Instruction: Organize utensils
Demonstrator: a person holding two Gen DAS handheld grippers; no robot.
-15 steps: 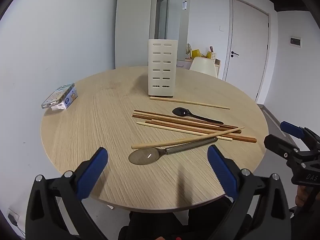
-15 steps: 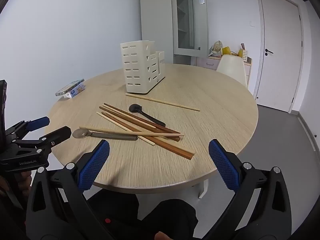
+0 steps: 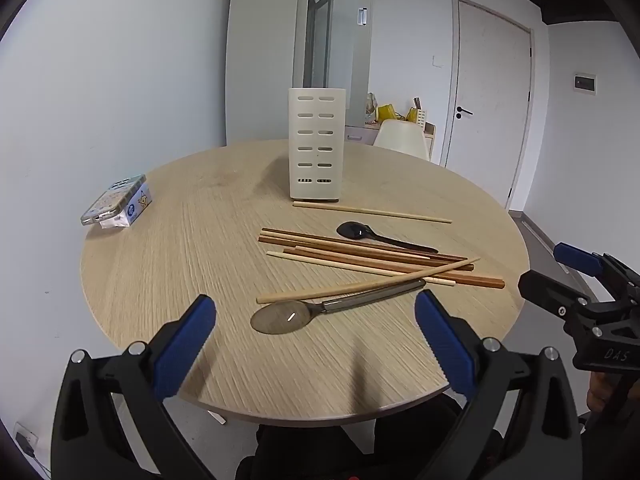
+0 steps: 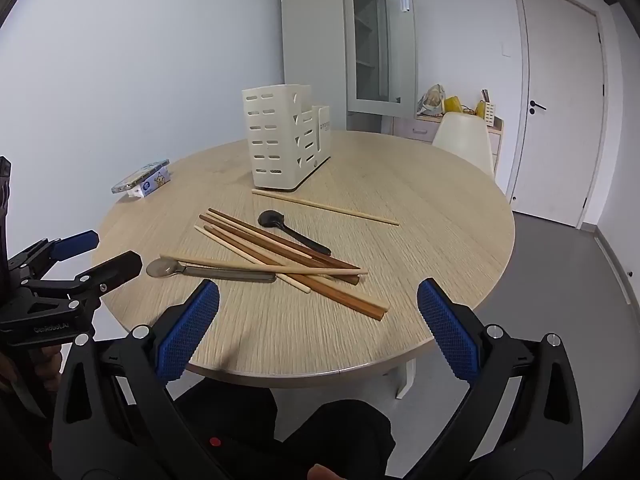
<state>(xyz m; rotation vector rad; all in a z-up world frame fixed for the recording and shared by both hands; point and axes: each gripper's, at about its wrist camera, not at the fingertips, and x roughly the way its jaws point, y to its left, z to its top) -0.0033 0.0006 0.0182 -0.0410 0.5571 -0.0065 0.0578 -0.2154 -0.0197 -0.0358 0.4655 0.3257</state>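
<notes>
My phone [image 3: 114, 200] covers most of the small box [image 3: 138, 206] beneath it, whose print is too small to read. The caddy [image 4: 280, 140] walls hide its compartments. Frame edges cut off both my hands.

Even, soft indoor light fills both fisheye views.
Faint shadows fall on the worktop [image 3: 168, 264]; a small glare spot sits on the metal spoon [image 3: 282, 317]. Walls bow toward dark vignetted corners, with slight blur at 6 o'clock.
</notes>
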